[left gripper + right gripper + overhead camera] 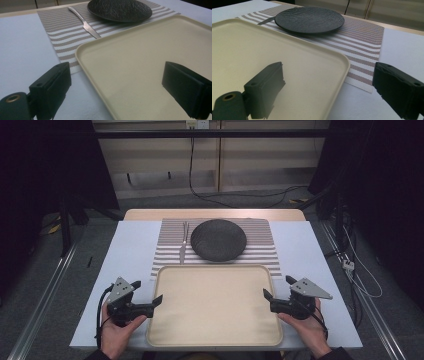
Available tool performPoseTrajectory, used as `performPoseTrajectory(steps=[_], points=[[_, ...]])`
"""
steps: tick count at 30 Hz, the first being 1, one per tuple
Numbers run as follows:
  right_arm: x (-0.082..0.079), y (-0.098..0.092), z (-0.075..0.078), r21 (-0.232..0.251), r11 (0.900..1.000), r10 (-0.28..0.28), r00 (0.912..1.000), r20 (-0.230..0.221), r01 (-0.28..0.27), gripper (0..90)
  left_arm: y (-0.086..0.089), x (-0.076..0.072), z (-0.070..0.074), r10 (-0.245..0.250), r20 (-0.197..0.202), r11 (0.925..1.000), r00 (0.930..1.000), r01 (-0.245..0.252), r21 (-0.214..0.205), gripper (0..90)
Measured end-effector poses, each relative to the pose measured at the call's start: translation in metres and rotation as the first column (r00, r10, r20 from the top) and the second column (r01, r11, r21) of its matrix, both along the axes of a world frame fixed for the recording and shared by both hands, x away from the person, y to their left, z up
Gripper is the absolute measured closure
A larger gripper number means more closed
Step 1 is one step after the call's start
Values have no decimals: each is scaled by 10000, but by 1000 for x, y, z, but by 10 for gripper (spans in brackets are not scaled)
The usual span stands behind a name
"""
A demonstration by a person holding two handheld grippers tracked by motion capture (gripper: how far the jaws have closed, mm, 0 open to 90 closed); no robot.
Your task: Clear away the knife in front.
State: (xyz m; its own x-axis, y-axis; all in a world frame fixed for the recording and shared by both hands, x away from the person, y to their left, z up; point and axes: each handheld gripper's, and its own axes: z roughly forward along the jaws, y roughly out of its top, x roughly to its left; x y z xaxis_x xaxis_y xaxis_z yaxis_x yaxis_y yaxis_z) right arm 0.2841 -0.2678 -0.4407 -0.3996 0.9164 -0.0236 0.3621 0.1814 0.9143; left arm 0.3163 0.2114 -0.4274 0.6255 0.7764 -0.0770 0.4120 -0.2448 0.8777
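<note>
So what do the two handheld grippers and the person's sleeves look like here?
Both the left gripper and right gripper are black, with blocky black tongs and a grey three-cornered plate on top. A black cable trails from each. Dark sleeve cuffs show at the wrists. No markings are readable.

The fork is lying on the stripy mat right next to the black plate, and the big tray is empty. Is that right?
Not quite: the fork is really a knife. The left gripper view shows its smooth blade and no prongs. It does lie on the stripy mat beside the black plate, and the tray is empty.
</note>
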Motion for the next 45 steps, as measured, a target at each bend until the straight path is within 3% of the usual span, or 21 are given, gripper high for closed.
performPoseTrajectory(steps=[25,40,45], points=[[2,-2,-1,262,9997,35,9999,-162,-31,94,-9,13,15,-51,54,9992,10000,48,402,79],[3,-2,-1,367,9993,108,9998,-173,-101,93,-22,42,24,-253,-159,9970,9996,264,728,79],[5,-1,-1,374,9993,70,9997,-217,-62,92,-24,50,22,-108,-506,9972,9987,145,727,90]])
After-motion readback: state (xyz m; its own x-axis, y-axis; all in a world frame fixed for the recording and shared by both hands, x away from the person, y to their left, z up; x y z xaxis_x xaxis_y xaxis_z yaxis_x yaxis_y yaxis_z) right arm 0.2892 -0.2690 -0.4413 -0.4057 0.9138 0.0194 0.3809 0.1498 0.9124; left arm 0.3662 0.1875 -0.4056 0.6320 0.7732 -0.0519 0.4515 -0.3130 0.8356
